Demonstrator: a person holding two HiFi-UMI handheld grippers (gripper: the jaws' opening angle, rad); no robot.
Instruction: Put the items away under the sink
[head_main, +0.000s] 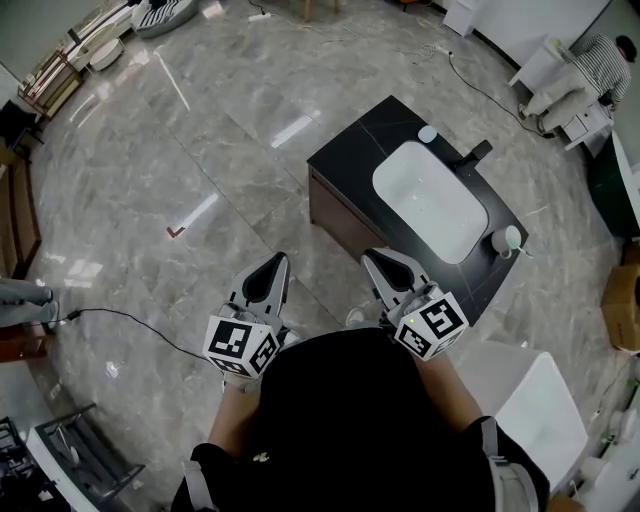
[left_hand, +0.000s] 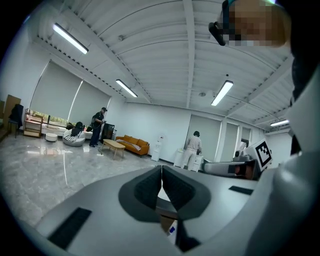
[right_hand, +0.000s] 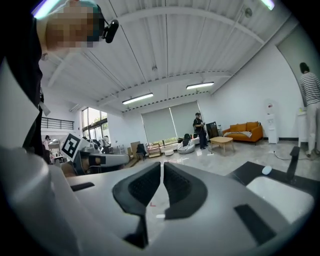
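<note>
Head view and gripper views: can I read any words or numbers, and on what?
No words or numbers can be read anywhere.
The cubes on the left gripper and right gripper show black-and-white square patterns, not letters.
A tiny blue mark on a brown thing below the left jaws is too blurred to read.
</note>
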